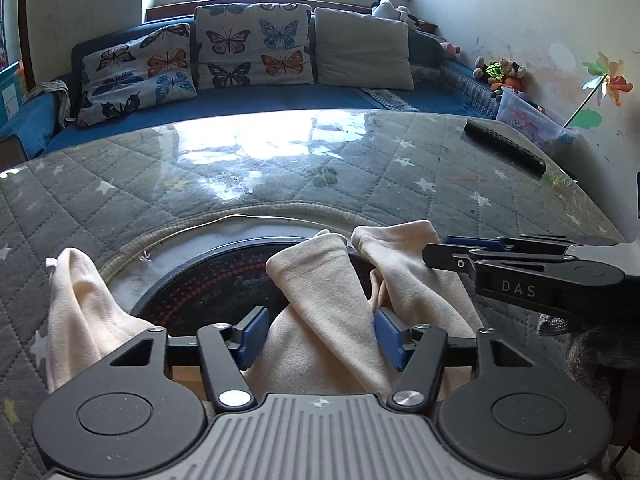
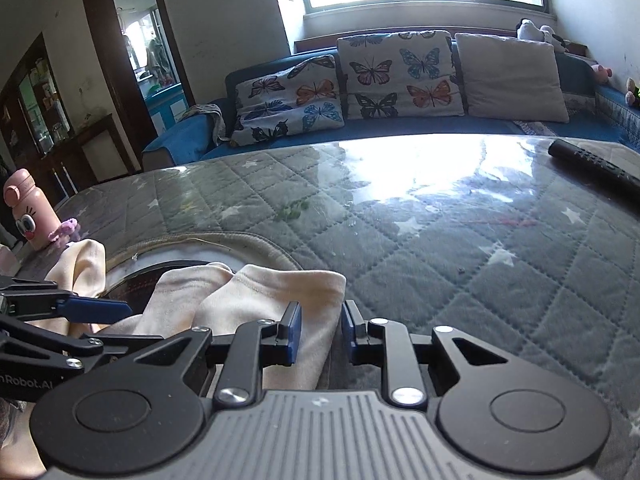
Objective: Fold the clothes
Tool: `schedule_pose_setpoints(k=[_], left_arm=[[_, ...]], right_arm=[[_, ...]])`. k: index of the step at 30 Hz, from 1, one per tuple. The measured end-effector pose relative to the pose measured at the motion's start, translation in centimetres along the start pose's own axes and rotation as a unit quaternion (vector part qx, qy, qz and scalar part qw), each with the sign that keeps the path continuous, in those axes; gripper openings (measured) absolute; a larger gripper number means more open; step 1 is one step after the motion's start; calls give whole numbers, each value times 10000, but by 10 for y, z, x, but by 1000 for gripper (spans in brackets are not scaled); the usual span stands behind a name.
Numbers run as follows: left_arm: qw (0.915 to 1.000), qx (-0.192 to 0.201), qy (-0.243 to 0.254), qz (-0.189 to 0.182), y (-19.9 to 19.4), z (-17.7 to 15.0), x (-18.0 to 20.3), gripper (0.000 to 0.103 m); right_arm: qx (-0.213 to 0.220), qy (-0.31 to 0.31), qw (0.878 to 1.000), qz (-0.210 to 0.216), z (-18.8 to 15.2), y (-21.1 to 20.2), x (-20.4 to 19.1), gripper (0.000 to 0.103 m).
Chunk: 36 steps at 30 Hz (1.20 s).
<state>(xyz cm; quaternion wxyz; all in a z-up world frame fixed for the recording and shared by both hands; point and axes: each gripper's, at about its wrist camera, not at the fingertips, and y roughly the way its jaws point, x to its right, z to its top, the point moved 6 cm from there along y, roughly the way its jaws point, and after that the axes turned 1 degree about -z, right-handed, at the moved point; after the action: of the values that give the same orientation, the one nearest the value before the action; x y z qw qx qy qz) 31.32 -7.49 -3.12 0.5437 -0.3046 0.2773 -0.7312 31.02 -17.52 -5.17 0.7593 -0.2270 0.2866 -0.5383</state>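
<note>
Cream garment (image 1: 320, 320) between open left tool (image 1: 316, 336), right tool (image 2: 318, 330) open beside it

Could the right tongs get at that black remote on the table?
Probably yes: the remote lies in the open ahead of the right tongs, with only bare table between. The tongs are open.

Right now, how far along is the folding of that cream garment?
Barely started. The cream garment lies bunched at the near edge of the quilted table, no neat fold visible. In hand: the left gripper and right gripper both sit open around cloth. Left: gripping, spreading, folding.
</note>
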Motion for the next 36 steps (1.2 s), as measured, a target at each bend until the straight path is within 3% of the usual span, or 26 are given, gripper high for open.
schedule_pose_setpoints(k=[3,8,11,20,25,31,33,35,36], left_arm=[[10000,49,-33,-4,0,1,-1,46],[9998,174,-94,-24,-5,5,-4,11],[9994,307,-131,-54,-12,8,-5,6],[9962,812,-202,221,-54,20,-19,4],[9974,679,-156,190,-58,13,-15,5],[9989,351,-49,311,-33,2,-7,10],[9990,269,-73,349,-24,0,-8,17],[9988,244,-110,402,-17,0,-9,36],[9987,256,-125,420,-15,1,-10,38]], right_arm=[[21,-40,10000,-30,1,3,-1,12],[64,-26,9999,-97,1,5,-1,3],[114,-32,9998,-171,0,2,-1,2],[343,40,9986,-398,4,-24,11,2],[471,99,9976,-508,1,-45,20,2],[502,150,9963,-682,-12,-64,33,2],[464,191,9961,-731,-17,-65,38,2],[420,271,9958,-768,-21,-65,44,2],[396,323,9957,-772,-23,-63,47,2]])
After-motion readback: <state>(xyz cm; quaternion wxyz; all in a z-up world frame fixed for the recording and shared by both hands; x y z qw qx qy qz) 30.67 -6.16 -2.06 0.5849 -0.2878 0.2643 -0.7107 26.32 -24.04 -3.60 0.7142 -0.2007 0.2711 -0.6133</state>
